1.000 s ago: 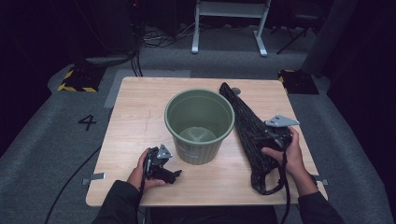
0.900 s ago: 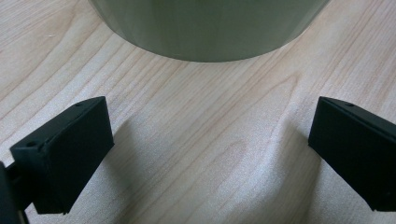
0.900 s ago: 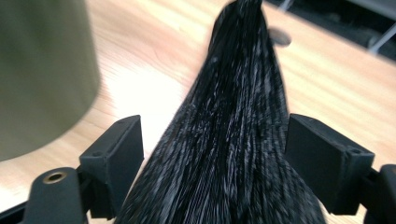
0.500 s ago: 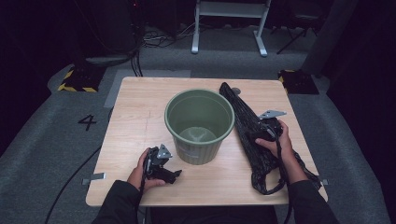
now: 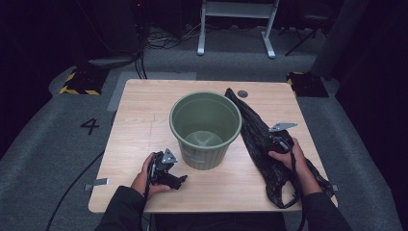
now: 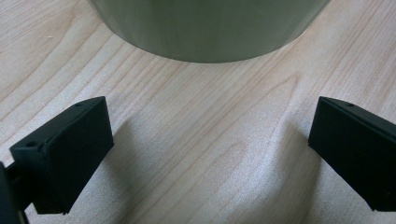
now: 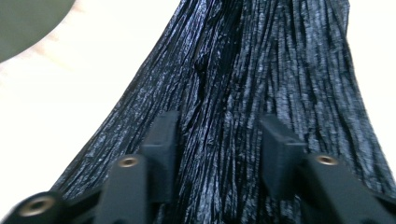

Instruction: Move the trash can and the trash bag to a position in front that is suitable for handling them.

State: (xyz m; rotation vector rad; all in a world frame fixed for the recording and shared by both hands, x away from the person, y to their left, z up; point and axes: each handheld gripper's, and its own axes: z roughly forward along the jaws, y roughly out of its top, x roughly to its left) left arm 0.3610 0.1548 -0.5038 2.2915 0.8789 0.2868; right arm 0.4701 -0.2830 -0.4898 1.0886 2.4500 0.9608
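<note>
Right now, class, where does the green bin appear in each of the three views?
High view: bin stands mid-table, upright, open.
Left gripper view: its lower wall spans the top edge.
Right gripper view: a blurred green patch in the top left corner.
Shared landmark: the light wooden table.

"Can you read anything here?"

"Yes, one number. A big 4 [image 5: 90,126] is on the grey floor [image 5: 43,159], left of the table [image 5: 139,115]."

"Is there writing on the green bin [image 5: 206,129]?"

"No, no words there."

"Any words on the black bag [image 5: 262,144]?"

"No. The 4 is all I can read."
</note>
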